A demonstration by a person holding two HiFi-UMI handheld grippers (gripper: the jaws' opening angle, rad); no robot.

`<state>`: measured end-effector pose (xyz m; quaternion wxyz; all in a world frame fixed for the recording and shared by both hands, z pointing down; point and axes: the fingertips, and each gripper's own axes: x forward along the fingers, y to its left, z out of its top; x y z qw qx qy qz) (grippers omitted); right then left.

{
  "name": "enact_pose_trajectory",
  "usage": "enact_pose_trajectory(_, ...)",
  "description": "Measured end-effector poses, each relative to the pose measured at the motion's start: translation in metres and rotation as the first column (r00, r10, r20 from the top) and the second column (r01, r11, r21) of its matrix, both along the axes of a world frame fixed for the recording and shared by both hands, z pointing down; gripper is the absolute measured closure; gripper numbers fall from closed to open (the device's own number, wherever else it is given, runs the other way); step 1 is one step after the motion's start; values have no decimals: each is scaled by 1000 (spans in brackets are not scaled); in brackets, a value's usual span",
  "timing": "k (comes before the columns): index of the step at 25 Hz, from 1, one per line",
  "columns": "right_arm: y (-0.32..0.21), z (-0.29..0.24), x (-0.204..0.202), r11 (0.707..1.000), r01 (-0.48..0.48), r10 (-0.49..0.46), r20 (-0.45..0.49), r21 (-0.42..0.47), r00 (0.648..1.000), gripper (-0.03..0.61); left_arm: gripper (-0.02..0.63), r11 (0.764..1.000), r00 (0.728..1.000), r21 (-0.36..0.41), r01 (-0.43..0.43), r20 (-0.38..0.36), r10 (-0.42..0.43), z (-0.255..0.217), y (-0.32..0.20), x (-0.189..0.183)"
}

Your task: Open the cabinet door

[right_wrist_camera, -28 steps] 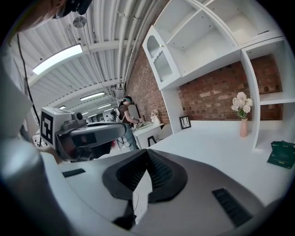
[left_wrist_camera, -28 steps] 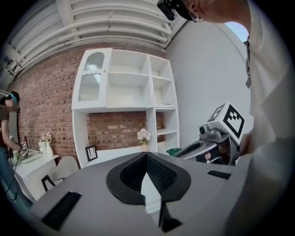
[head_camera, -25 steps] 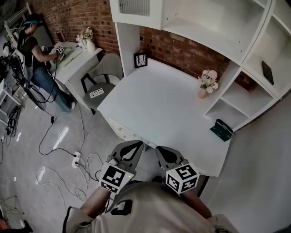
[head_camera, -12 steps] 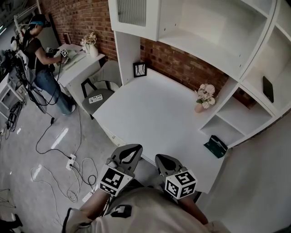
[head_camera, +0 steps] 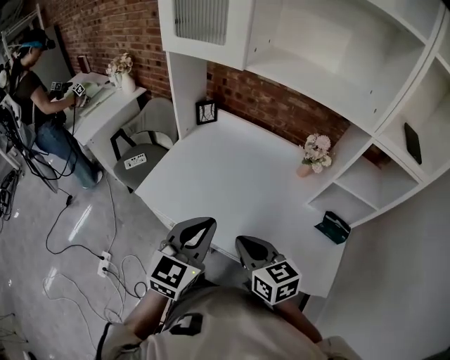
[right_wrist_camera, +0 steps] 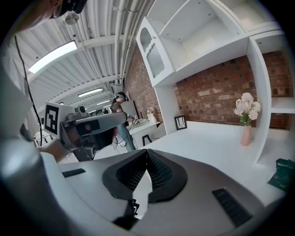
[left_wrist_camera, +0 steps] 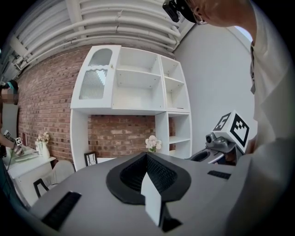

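The cabinet door, white with a ribbed glass panel, is closed at the upper left of the white shelf unit above the desk. It also shows in the left gripper view as the door and in the right gripper view as the door. My left gripper and right gripper are side by side at the desk's near edge, far below the door. Both are shut, with nothing between the jaws. The left gripper faces the shelf unit; the right gripper looks across the desk top.
On the desk stand a small picture frame and a pink vase of flowers. A green box lies by the lower right shelves. A grey chair, floor cables and a person at another desk are to the left.
Both shut grippers have moved forward to the desk's near edge, and the shelf unit with the door looks closer. The jaws have stayed shut.
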<state>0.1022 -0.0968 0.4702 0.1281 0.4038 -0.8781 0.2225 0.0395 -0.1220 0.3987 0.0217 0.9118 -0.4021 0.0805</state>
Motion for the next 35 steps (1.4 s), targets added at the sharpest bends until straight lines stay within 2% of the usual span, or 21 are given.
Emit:
enact_pose_trajectory(8,-29,3,-51,1000,-15,15,-63,-3,998,556,597,1000,999,-20,-2,-41,1,3,-40,-62)
enact_pose_trajectory(17,-46,3,-107,999,9,-6,-84,34,996,555,597,998,997,-10,-55,-58,54,4,-68,-103)
enact_pose_trajectory(25,-66,7,-103,1000,-7,8,-57,16,998,555,597,993,996,88,-80,-34,83,-32,-88,-90)
enact_pose_trajectory(35,-85,2,-62,999,35,-35,-1,-3,999,555,597,982,997,171,-77,-13,81,-78,-115,-41)
